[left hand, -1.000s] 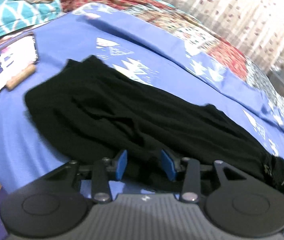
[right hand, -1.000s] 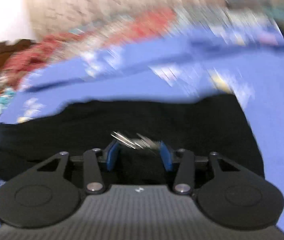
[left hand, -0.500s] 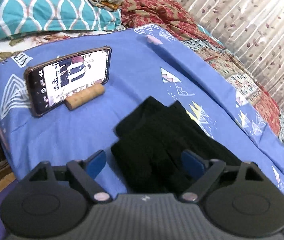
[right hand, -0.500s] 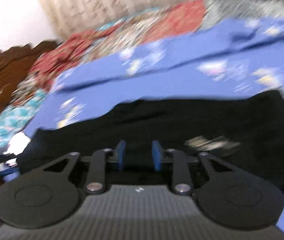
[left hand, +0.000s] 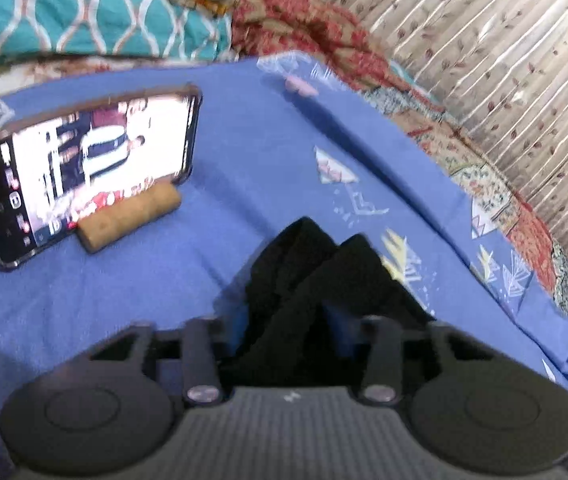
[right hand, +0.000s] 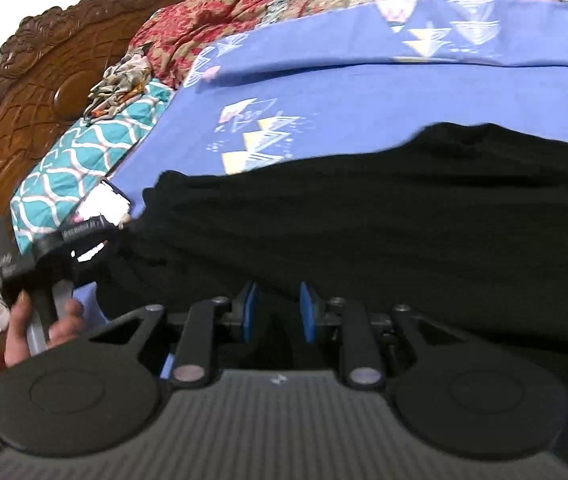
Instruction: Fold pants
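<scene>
Black pants (right hand: pixel 383 240), one pair, lie spread across the blue sheet (left hand: pixel 244 168) of the bed, and their two leg ends (left hand: pixel 315 256) poke out side by side ahead of the left tongs (left hand: pixel 284 328). Those tongs have narrowed around a bunch of the dark cloth, which fills the gap between the two blue pads; whether the pads truly pinch it is hard to tell through the blur. The right tongs (right hand: pixel 278 312) sit low over the pants' near edge, pads a small way apart with black cloth between them, and I cannot tell if they grip it.

One phone (left hand: pixel 84 172) with a lit screen leans on one cork-like roll (left hand: pixel 130 216) on the sheet, left of the leg ends and apart from them. One teal pillow (left hand: pixel 84 12) lies beyond it. From the right wrist, one hand (right hand: pixel 40 328) grips the left tool's handle, and one carved wooden headboard (right hand: pixel 32 80) stands behind.
</scene>
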